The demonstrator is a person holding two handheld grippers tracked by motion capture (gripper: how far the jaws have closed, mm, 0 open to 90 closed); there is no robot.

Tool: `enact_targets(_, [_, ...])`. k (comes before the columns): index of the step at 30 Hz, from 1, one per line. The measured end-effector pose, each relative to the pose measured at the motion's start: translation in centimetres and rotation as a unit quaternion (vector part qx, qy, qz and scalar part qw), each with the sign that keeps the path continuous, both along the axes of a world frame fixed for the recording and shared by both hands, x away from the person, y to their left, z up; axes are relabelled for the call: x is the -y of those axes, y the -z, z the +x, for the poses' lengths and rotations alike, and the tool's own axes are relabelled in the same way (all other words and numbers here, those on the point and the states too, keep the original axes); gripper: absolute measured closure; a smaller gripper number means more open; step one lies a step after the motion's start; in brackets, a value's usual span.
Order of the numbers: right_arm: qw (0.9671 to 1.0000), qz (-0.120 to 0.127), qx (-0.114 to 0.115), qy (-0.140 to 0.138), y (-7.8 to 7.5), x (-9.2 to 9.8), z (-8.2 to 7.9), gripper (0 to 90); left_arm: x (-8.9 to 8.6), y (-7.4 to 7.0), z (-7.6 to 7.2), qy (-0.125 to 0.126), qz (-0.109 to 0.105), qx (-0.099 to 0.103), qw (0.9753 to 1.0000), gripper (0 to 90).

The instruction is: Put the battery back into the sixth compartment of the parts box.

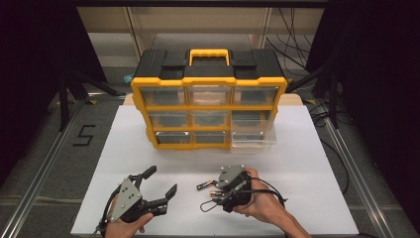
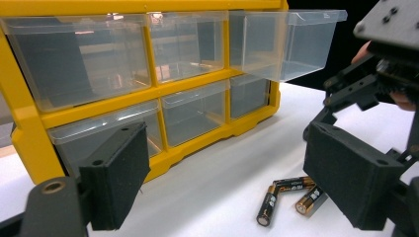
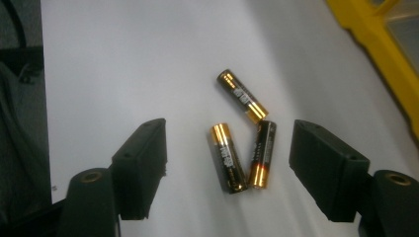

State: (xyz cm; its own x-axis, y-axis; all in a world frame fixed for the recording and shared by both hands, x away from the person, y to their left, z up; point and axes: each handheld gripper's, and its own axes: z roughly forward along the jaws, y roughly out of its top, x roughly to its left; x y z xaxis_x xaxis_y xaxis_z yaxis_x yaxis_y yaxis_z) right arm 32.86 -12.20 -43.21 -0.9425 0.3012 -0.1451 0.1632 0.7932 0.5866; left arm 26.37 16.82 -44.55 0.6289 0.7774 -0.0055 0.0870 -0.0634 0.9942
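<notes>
Currently: right tool (image 3: 227, 163) spread wide over three batteries (image 3: 240, 131) lying centre frame on the bench (image 1: 163, 144), pre-grasp. Next: lower, close on one. Left tool (image 1: 157, 184) wide, idle, lower left.

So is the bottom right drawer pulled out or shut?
Pulled out. The bottom right drawer juts forward of the organizer front, while the neighbouring drawers sit flush. It looks empty.

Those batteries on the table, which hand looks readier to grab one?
The right. The right gripper hangs open straight over the batteries, jaws either side. The left gripper is open too, but off to one side.
</notes>
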Motion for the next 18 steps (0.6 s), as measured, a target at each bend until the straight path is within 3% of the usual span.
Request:
enact_targets(8, [0.9986, -0.046, -0.019, -0.016, 1.3, -0.9, 1.1, 41.0, 0.0, 0.0, 0.0, 0.000, 0.000, 0.001, 1.0000, 17.2])
enact_targets(18, [0.9953, -0.080, -0.049, -0.024, 2.1, -1.6, 1.7, 52.8, 0.0, 0.0, 0.0, 0.000, 0.000, 0.000, 1.0000, 17.1])
